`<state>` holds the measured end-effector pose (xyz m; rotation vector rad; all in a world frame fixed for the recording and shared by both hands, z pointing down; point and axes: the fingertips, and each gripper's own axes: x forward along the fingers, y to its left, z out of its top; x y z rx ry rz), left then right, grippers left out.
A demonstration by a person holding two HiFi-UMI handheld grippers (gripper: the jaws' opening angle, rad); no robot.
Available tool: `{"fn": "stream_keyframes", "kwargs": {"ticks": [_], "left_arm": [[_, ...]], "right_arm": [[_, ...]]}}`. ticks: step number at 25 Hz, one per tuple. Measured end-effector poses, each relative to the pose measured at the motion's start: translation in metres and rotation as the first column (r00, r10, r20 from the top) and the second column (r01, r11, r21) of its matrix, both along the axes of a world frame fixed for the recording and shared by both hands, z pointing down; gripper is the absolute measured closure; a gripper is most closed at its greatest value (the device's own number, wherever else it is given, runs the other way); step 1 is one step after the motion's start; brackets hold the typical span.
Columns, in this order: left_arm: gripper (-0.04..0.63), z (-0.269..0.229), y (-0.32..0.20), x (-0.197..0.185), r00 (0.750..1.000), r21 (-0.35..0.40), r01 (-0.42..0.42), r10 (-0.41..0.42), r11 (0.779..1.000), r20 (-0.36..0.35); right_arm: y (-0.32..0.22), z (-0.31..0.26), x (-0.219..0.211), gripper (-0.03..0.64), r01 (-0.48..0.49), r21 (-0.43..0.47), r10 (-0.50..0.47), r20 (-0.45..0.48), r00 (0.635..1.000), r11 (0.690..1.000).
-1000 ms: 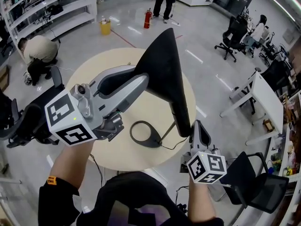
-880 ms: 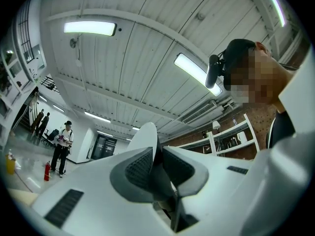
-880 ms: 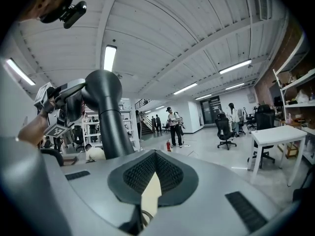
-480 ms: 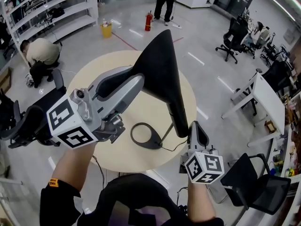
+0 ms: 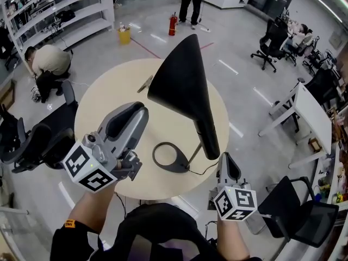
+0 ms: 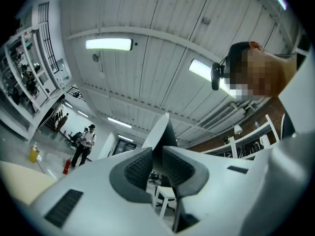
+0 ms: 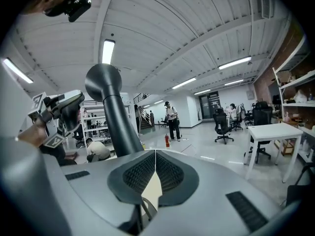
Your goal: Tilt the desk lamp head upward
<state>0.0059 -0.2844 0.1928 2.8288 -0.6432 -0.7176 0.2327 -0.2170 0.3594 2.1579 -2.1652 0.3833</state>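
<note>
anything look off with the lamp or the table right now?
Nothing stands out. The lamp stands on its ring base on the round table, with its head tipped steeply up. No spill or damage shows.

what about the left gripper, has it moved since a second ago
Yes. The left gripper has dropped down-left in the head view, away from the lamp head, toward the table's near edge.
</note>
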Motion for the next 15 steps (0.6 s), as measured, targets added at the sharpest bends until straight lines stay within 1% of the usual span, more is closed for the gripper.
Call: {"fn": "stream_keyframes", "kwargs": {"ticks": [2,5,7,9,11,12,15], "left_arm": [[0.486,0.042,0.008,0.010,0.997,-0.058,-0.003,0.008,0.998,0.083],[0.486,0.108,0.028,0.034,0.975,-0.152,-0.014,0.047,0.988,0.216],[0.488,0.144,0.038,0.045,0.960,-0.205,0.012,0.046,0.979,0.277],[0.488,0.173,0.046,0.053,0.942,-0.246,0.058,0.028,0.967,0.333],[0.488,0.198,0.054,0.061,0.915,-0.268,0.112,0.007,0.957,0.404],[0.506,0.209,0.059,0.065,0.897,-0.271,0.137,-0.003,0.953,0.441],[0.530,0.232,0.079,0.074,0.847,-0.253,0.177,-0.016,0.951,0.531]], "right_arm": [[0.007,0.010,-0.003,0.600,0.010,-0.027,-0.010,0.001,1.000,1.000],[0.019,0.027,-0.009,0.600,0.025,-0.064,-0.025,0.000,1.000,0.998],[0.027,0.038,-0.013,0.600,0.032,-0.086,-0.032,-0.003,0.999,0.996],[0.034,0.049,-0.017,0.600,0.039,-0.109,-0.040,-0.008,0.999,0.993],[0.039,0.060,-0.020,0.600,0.048,-0.132,-0.051,-0.019,0.999,0.990],[0.042,0.064,-0.021,0.600,0.051,-0.141,-0.055,-0.026,0.998,0.989],[0.054,0.077,-0.026,0.600,0.066,-0.163,-0.074,-0.040,0.996,0.984]]}}
